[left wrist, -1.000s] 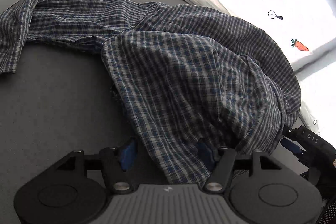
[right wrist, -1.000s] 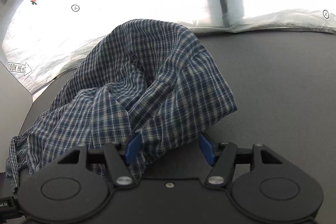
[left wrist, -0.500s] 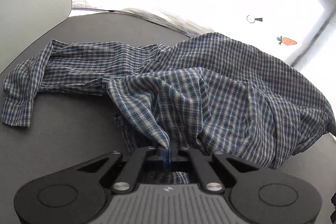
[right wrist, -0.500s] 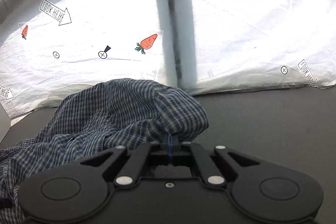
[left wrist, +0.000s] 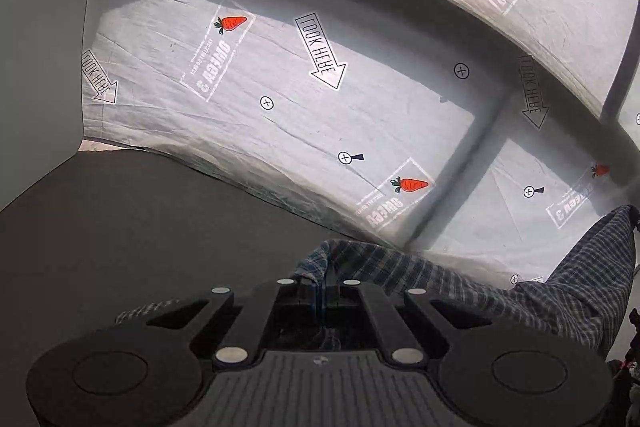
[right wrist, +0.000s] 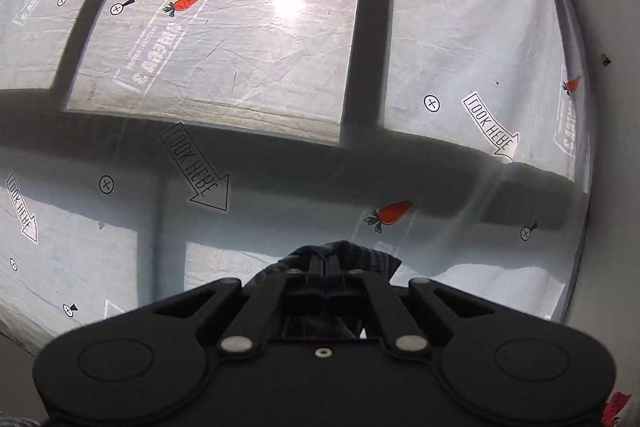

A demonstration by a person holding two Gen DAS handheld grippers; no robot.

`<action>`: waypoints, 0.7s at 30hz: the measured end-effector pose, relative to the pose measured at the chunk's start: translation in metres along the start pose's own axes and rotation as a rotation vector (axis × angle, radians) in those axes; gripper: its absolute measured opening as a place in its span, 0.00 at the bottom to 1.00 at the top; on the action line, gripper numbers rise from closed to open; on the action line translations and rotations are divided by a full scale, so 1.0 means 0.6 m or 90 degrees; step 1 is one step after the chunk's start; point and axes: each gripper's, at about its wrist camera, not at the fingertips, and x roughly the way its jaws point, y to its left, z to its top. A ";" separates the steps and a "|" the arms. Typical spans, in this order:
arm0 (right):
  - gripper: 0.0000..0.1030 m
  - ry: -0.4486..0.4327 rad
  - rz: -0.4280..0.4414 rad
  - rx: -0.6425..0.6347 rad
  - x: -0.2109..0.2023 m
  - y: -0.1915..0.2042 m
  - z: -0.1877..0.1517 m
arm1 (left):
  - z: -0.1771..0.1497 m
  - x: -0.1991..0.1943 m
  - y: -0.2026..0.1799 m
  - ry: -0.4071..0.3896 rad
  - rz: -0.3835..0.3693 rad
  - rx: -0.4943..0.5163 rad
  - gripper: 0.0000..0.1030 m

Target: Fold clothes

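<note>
The blue-and-white checked shirt (left wrist: 460,283) hangs in the air, stretched from my left gripper (left wrist: 322,293) off to the right, where it rises toward the frame edge. The left jaws are pressed together on a bunched edge of the cloth, above the dark table (left wrist: 140,227). In the right wrist view my right gripper (right wrist: 324,263) is shut on another fold of the shirt (right wrist: 368,257), which bulges just past the fingertips. That gripper points level at the covered window. Most of the shirt is hidden below both grippers.
A window (right wrist: 240,27) covered with white printed sheeting, marked with carrots and arrows, fills the background of both views. A grey wall (left wrist: 44,47) stands at the left of the table. Another grey wall (right wrist: 616,107) borders the window on the right.
Both grippers closed on the shirt, which lay heaped on the table, and lifted it. The views swung up from the table toward the window.
</note>
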 end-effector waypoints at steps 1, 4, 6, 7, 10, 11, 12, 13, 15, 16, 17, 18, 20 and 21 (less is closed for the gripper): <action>0.07 0.056 0.012 -0.008 0.031 0.000 -0.018 | -0.014 0.022 -0.001 0.023 0.012 -0.005 0.02; 0.28 0.206 0.007 -0.034 0.083 0.016 -0.112 | -0.055 0.075 0.003 0.083 0.057 -0.011 0.02; 0.34 0.238 0.021 -0.001 0.055 0.001 -0.169 | -0.081 0.095 0.010 0.117 0.080 -0.018 0.02; 0.43 0.254 0.024 0.023 0.032 -0.012 -0.198 | -0.092 0.096 0.015 0.129 0.084 -0.026 0.02; 0.44 0.323 -0.006 0.070 -0.045 -0.048 -0.284 | -0.115 0.095 0.030 0.164 0.087 -0.039 0.02; 0.45 0.347 -0.018 0.086 -0.074 -0.062 -0.312 | -0.118 0.095 0.032 0.173 0.090 -0.033 0.03; 0.45 0.369 -0.024 0.106 -0.099 -0.075 -0.337 | -0.122 0.097 0.033 0.182 0.092 -0.024 0.03; 0.48 0.395 -0.027 0.135 -0.121 -0.089 -0.362 | -0.125 0.100 0.033 0.192 0.094 -0.016 0.03; 0.50 0.451 -0.029 0.208 -0.151 -0.115 -0.409 | -0.130 0.106 0.034 0.210 0.095 -0.002 0.03; 0.51 0.471 -0.029 0.252 -0.163 -0.125 -0.430 | -0.131 0.111 0.035 0.219 0.094 0.001 0.03; 0.51 0.483 -0.025 0.290 -0.172 -0.132 -0.448 | -0.133 0.116 0.035 0.228 0.092 0.005 0.03; 0.52 0.491 -0.016 0.320 -0.178 -0.135 -0.463 | -0.136 0.122 0.034 0.238 0.087 0.007 0.03; 0.55 0.503 0.006 0.373 -0.181 -0.132 -0.491 | -0.140 0.131 0.035 0.248 0.079 0.008 0.04; 0.56 0.504 0.009 0.385 -0.176 -0.125 -0.499 | -0.142 0.134 0.036 0.252 0.075 0.007 0.04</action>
